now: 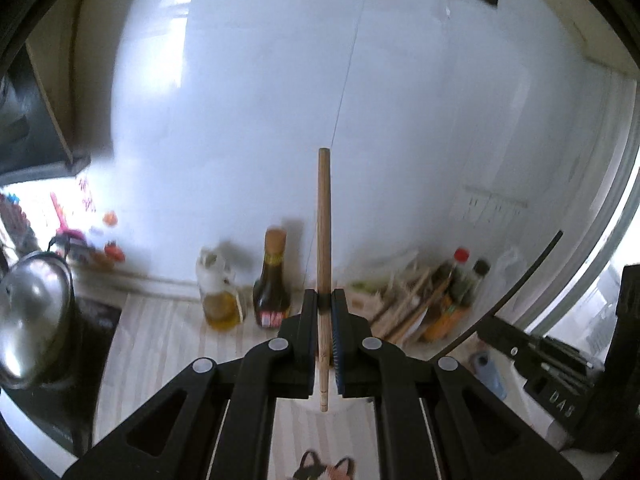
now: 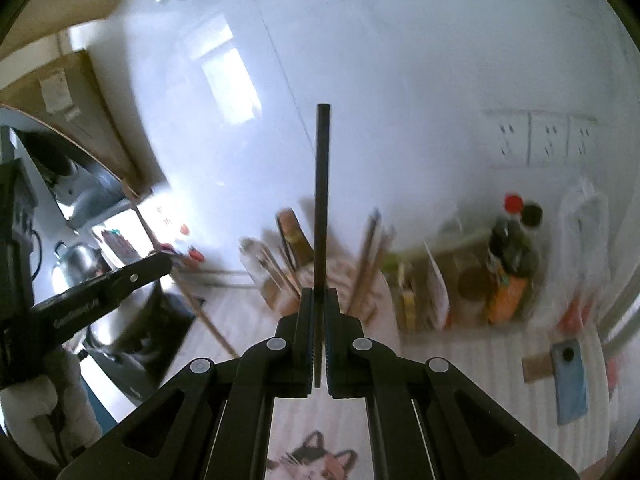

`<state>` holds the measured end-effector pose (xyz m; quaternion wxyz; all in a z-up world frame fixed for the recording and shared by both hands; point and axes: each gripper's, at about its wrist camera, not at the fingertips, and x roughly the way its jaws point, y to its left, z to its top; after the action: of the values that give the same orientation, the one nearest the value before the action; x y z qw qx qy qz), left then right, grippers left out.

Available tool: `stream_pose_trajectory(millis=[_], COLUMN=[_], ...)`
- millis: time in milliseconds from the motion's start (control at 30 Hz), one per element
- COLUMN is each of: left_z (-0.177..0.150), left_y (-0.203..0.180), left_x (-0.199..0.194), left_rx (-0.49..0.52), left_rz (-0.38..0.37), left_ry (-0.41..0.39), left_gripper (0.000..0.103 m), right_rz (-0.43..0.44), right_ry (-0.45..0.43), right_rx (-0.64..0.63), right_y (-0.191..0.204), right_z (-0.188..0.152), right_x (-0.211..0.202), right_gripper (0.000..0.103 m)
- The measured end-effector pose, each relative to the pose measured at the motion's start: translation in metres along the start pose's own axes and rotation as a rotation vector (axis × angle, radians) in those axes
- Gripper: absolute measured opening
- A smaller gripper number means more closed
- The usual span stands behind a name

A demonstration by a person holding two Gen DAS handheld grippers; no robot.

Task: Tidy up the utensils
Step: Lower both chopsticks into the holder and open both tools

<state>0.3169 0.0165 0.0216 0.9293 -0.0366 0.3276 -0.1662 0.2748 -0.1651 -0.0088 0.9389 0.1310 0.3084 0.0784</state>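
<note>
A light wooden chopstick (image 1: 324, 240) stands nearly upright in the left wrist view, round and slim, pale tan, with its blunt flat end uppermost against the white wall. Its lower part runs down between the pads of the left gripper (image 1: 325, 300), which are clamped on it, and a short length with a thin dark ring near the tip pokes out below them.

A black chopstick (image 2: 322, 200) stands just as upright in the right wrist view, thin, straight and matt, its squared end on top. The right gripper (image 2: 319, 298) pinches its lower part, and its bottom tip ends between the pads.
</note>
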Motion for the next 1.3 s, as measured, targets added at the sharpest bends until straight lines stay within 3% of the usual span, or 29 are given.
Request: stream_pose_trajectory(millis=[233,400,700,933,1300], left_z=[0.028,0.019,0.023,0.031,0.019], left_y=[-0.006,-0.009,-0.002,-0.009,-0.014], left_x=[0.027,0.064,0.089,0.091,0.103], left_rx=[0.023,0.045,0.036,0.067,0.102], left_rz=[-0.021,-0.017,-0.011,0.0,0.014], left_ry=[-0.005,0.071,0.095,0.068,0.118], left_gripper=[0.004,0.004,0.005,0.004,0.004], right_rz=[-0.036,-0.06,-0.074,-0.077,-0.137], right_ry=[-0.053,-0.002,0.102,0.096,0.098], right_rx=[-0.038,-0.031,-0.009,-0.009,-0.054], right_y=[0.01,0.0,-0.014,-0.017,-0.019], right_z=[0.035,0.035,0.018,0.02,0.026], right_x=[0.008,0.041,0.079,0.079,0.069], right_gripper=[0.004,0.004,0.004,0.004,0.004])
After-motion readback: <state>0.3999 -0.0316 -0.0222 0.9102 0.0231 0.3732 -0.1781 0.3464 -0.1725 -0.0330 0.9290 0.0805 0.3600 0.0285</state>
